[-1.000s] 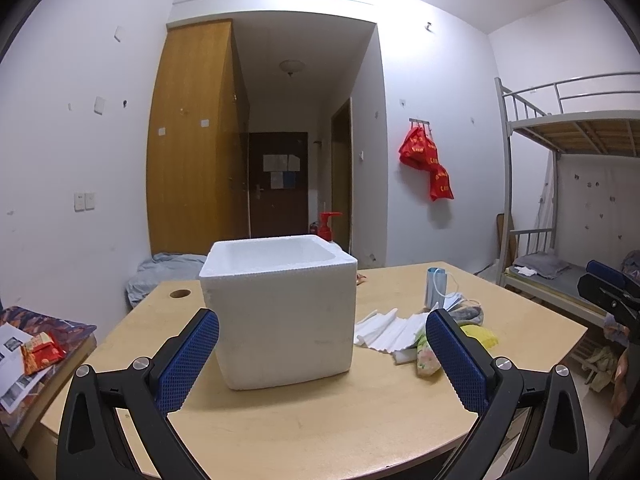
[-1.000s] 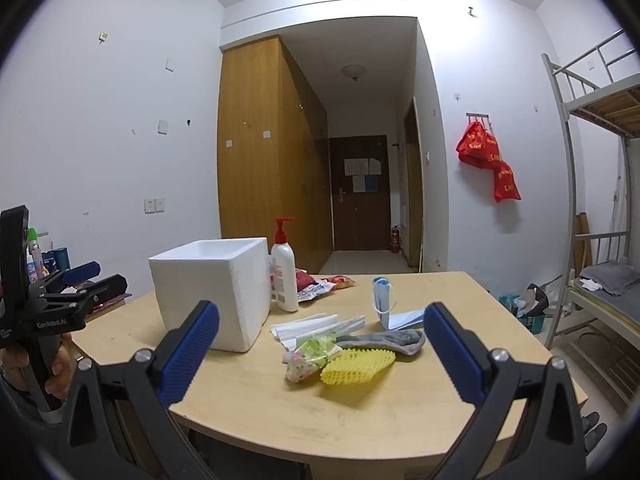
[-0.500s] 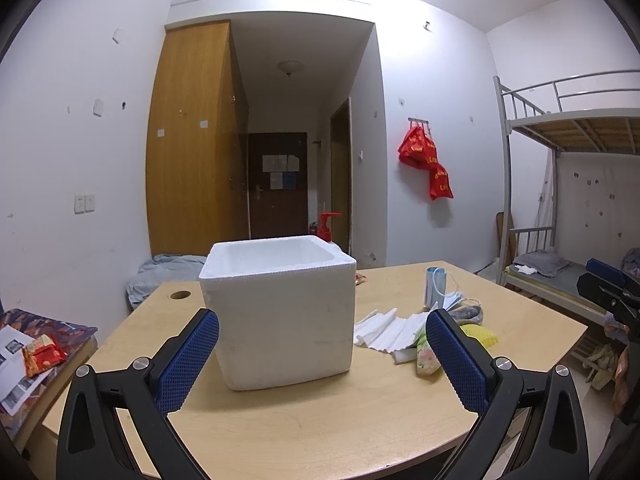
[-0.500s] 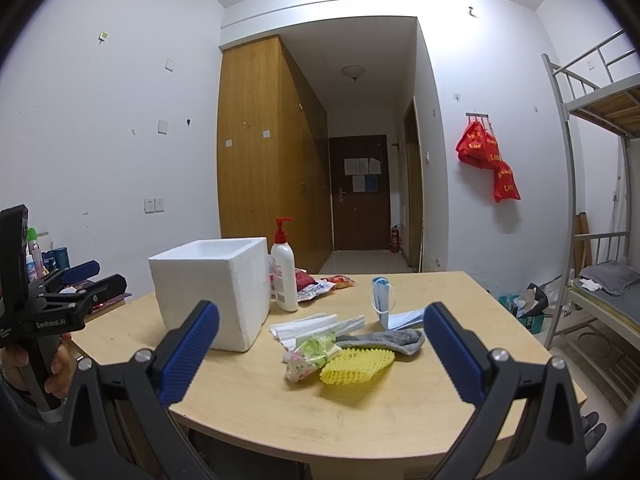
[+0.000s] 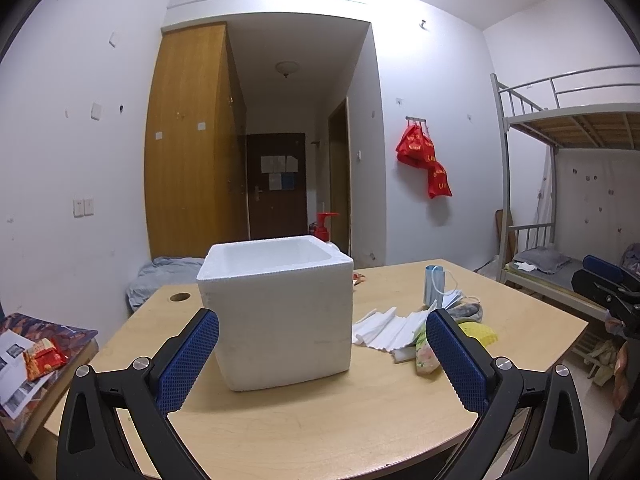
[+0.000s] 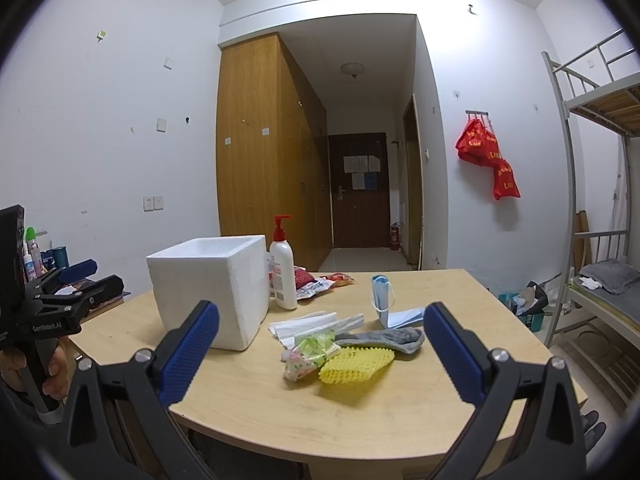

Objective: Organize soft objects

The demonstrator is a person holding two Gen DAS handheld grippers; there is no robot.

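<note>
A white foam box (image 5: 276, 304) (image 6: 212, 280) stands open-topped on the wooden table (image 5: 320, 420). To its right lies a heap of soft things: a yellow foam net (image 6: 356, 364), a grey sock (image 6: 384, 338), a green patterned pouch (image 6: 310, 354), white folded sheets (image 6: 316, 322) and blue face masks (image 6: 384, 296). My left gripper (image 5: 322, 356) hangs open before the box, nothing between its blue pads. My right gripper (image 6: 320, 354) is open too, held short of the heap. The left gripper (image 6: 76, 284) also shows at the left edge of the right wrist view, in a hand.
A red-pump lotion bottle (image 6: 283, 268) and red snack wrappers (image 6: 316, 280) sit behind the box. A cable hole (image 5: 180, 297) is at the table's far left. A bunk bed (image 5: 568, 200) stands at the right, and a side surface with papers (image 5: 28, 356) at the left.
</note>
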